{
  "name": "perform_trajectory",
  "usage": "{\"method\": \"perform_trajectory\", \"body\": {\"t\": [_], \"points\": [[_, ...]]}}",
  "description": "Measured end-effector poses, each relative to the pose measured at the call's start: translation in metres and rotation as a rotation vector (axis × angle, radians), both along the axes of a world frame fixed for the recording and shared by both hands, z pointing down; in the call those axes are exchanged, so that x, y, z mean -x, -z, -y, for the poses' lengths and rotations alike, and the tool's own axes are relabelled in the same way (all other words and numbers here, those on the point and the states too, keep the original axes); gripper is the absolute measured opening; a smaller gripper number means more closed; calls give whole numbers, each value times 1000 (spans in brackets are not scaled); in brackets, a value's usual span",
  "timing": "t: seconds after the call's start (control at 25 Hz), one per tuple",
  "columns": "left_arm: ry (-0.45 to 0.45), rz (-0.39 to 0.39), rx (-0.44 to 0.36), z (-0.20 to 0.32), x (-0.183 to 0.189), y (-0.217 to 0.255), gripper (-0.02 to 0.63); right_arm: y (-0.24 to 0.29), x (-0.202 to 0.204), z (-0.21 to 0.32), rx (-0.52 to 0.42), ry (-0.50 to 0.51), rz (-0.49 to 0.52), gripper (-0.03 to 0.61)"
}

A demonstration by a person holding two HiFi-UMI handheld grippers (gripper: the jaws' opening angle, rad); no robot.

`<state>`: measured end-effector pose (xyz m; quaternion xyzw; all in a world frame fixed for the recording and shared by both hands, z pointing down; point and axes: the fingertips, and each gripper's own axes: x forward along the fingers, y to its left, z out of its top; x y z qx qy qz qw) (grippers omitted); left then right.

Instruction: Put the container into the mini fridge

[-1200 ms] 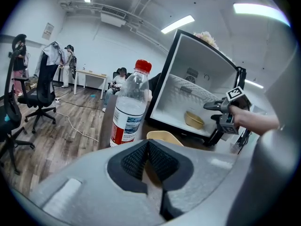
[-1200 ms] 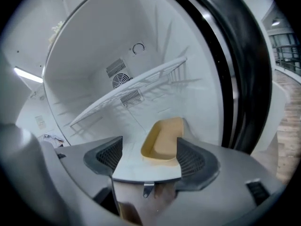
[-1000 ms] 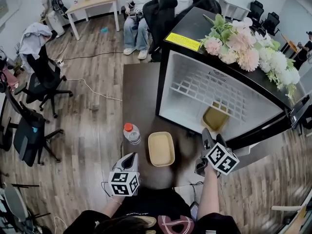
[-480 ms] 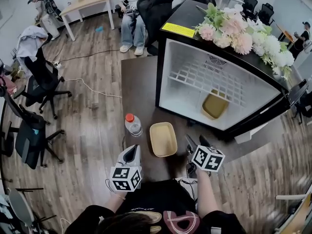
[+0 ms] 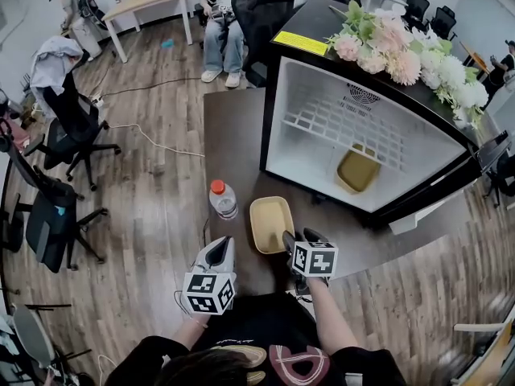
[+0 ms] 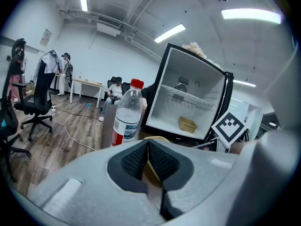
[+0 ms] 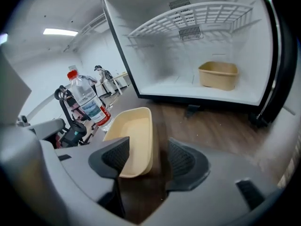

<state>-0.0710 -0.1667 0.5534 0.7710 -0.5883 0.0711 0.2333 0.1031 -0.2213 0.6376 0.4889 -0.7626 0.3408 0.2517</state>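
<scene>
A beige container (image 5: 271, 223) lies on the dark table (image 5: 229, 135) before the open mini fridge (image 5: 354, 95). My right gripper (image 5: 291, 242) is at its near right corner. In the right gripper view the container's (image 7: 134, 135) right rim stands between the closing jaws of the right gripper (image 7: 149, 161); the right pad (image 7: 184, 160) is still clear of it. A second beige container (image 7: 218, 74) sits on the fridge floor (image 7: 188, 91). My left gripper (image 5: 218, 248) hovers at the table's near edge, left of the container, shut with nothing in it (image 6: 147, 157).
A water bottle with a red cap (image 5: 223, 200) stands just left of the container. Flowers (image 5: 402, 51) lie on top of the fridge. The fridge has a white wire shelf (image 5: 346, 135). Office chairs (image 5: 72, 127) and seated people are beyond the table.
My right gripper has moved left from the table's right side to the container's near right corner, and its jaws have narrowed. The left gripper has stayed put.
</scene>
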Motion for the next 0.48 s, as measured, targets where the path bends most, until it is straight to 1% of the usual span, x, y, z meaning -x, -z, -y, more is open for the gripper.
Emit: {"method": "perform_trajectory", "body": {"t": [0.2,0.36,0.48], "points": [[17,-8,13,-3,7,-2,8,-15,10,-2,23,65,-81,204],[31,-4,21,-6,10,-4,8,-21,15,1,39,65,-88,189],[31,-5,24,-7,10,-4,8,-28,14,1,63,78,-128,168]]}}
